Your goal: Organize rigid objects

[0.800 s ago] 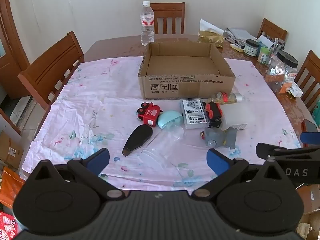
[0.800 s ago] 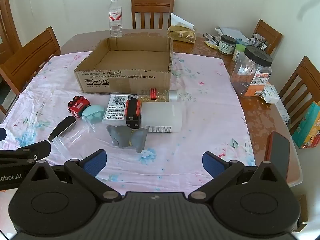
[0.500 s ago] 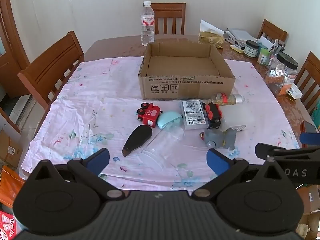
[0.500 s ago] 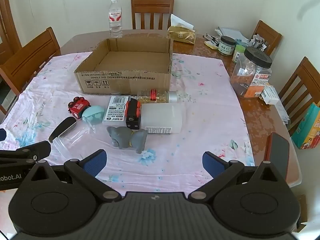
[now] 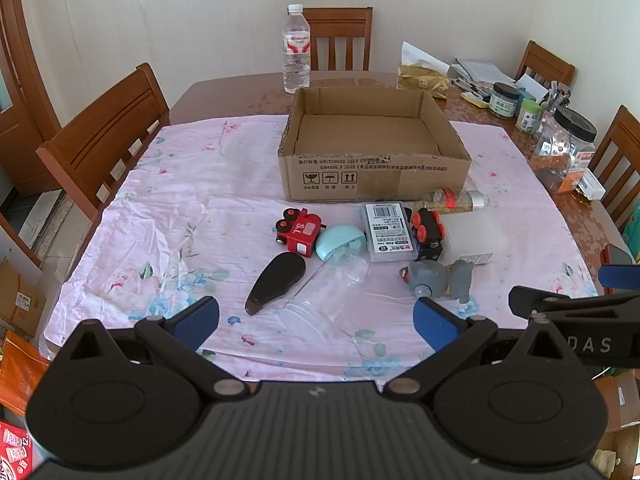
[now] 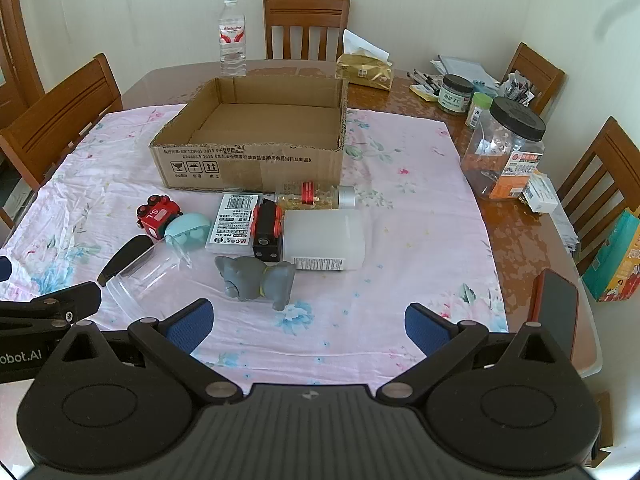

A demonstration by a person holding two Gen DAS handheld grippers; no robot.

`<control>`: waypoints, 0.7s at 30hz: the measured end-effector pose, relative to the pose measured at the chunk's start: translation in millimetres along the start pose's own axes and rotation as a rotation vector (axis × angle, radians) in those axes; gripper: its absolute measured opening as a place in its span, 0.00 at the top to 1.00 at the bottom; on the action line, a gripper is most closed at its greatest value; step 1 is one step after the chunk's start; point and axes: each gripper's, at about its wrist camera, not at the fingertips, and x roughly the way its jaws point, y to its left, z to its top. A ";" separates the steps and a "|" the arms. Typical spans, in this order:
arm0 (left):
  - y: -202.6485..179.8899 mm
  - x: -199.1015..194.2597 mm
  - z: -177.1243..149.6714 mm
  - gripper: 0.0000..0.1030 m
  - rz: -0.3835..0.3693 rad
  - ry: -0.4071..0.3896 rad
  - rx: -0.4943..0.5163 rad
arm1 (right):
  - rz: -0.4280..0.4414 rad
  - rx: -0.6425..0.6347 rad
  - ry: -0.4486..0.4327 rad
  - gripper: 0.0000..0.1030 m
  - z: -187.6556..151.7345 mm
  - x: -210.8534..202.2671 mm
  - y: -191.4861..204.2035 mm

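Observation:
An empty cardboard box (image 5: pixel 372 184) (image 6: pixel 256 160) stands mid-table on a pink floral cloth. In front of it lie a red toy car (image 5: pixel 299 233), a teal case (image 5: pixel 339 242), a black oval object (image 5: pixel 276 282), a clear plastic cup (image 5: pixel 324 294) on its side, a white barcode box (image 5: pixel 389 232), a black-and-red toy train (image 5: pixel 427 234), a frosted white bottle (image 6: pixel 323 239), a small gold-filled bottle (image 6: pixel 316 197) and a grey elephant toy (image 6: pixel 256 280). My left gripper (image 5: pixel 316 322) and right gripper (image 6: pixel 306 326) are both open and empty, over the table's near edge.
A water bottle (image 5: pixel 297 56) stands behind the box. Jars (image 6: pixel 506 152), pens, papers and a gold tissue pack (image 6: pixel 366 72) crowd the far right. A phone (image 6: pixel 554 312) lies at the right edge. Wooden chairs surround the table.
Both views have shifted very slightly; the objects have not moved and both grippers stay open.

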 end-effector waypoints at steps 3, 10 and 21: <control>0.5 -0.1 0.2 0.00 -0.001 0.000 0.000 | 0.000 0.000 0.001 0.00 0.2 -0.2 0.2; 0.7 -0.2 0.7 0.00 0.000 -0.001 0.000 | -0.001 -0.001 0.001 0.00 0.7 0.2 0.5; 0.1 -1.3 3.1 0.00 0.004 -0.007 0.002 | -0.001 -0.004 -0.009 0.00 1.5 -1.3 -0.5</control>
